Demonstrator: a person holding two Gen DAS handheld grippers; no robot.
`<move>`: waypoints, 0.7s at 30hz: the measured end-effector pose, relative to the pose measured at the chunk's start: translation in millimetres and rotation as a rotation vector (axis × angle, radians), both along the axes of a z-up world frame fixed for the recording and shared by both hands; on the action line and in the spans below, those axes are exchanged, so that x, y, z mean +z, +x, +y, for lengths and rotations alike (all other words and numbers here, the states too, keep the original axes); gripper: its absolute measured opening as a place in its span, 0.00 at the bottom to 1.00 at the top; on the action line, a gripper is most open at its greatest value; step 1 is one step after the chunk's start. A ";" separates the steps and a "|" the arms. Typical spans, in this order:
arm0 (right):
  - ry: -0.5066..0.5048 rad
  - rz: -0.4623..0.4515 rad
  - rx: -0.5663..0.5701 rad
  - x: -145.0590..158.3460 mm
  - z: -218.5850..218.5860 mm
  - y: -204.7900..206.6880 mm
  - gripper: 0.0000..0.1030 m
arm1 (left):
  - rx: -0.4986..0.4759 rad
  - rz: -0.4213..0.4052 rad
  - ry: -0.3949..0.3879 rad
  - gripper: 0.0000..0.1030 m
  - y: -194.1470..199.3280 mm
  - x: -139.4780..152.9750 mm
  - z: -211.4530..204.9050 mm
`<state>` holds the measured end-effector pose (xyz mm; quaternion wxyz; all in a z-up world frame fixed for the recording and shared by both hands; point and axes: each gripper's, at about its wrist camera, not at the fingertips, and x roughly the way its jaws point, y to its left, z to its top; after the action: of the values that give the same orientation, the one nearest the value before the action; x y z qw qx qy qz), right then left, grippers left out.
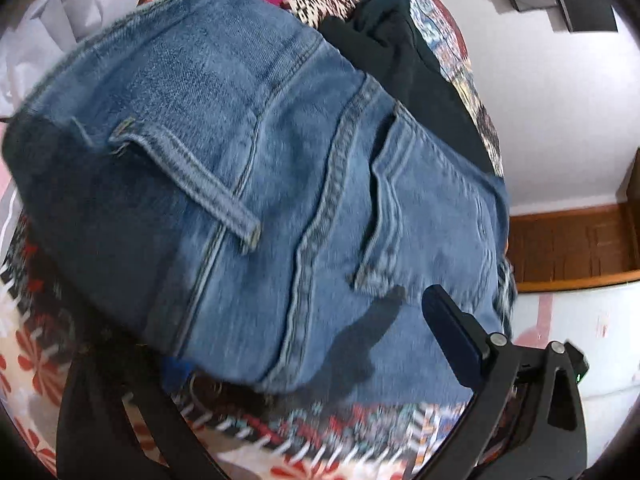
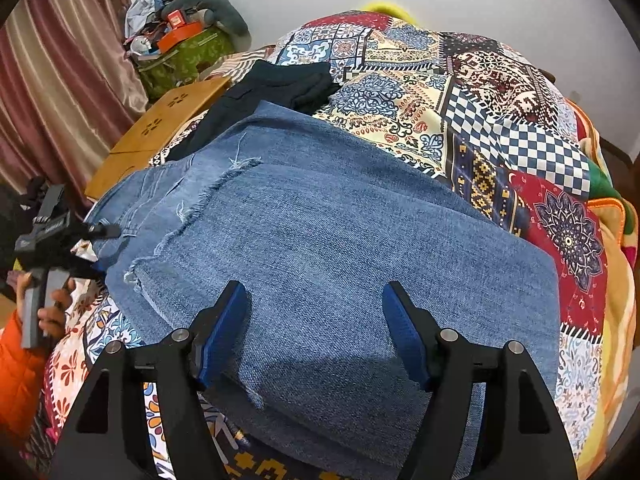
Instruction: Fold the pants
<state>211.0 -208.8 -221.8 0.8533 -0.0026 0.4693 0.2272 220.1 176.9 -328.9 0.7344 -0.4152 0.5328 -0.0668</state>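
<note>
Blue jeans lie folded on a patchwork quilt, with frayed hems toward the left. My right gripper hovers open over the near fold, its blue pads apart and not pressing the cloth. In the left wrist view the jeans show the waistband, a belt loop and a back pocket, blurred. My left gripper stands wide: one finger floats above the denim and casts a shadow, the other is hidden under the cloth. The right wrist view shows that left gripper at the jeans' left edge.
A black garment lies behind the jeans. A wooden board and a cluttered green box sit at the back left by a curtain. A hand in an orange sleeve holds the left tool. Pale cloth lies nearby.
</note>
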 end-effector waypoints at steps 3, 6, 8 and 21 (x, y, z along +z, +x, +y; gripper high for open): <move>0.003 0.001 -0.001 -0.1 -0.2 -0.7 0.66 | 0.020 0.011 0.064 0.68 8.8 2.6 -2.5; 0.005 0.002 -0.003 -0.1 0.1 -1.2 0.66 | 0.033 -0.012 0.101 0.54 8.6 10.5 -4.8; 0.006 0.003 -0.007 0.4 0.0 -1.9 0.66 | 0.026 -0.047 0.153 0.42 5.9 20.9 -7.1; 0.017 -0.030 -0.107 18.8 -45.1 -24.0 0.66 | -0.010 -0.285 0.628 0.16 -43.9 144.7 -37.2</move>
<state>187.0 -253.9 -203.0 0.8711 0.0263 0.4540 0.1854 176.2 139.7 -184.2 0.8930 -0.1527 0.4215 0.0395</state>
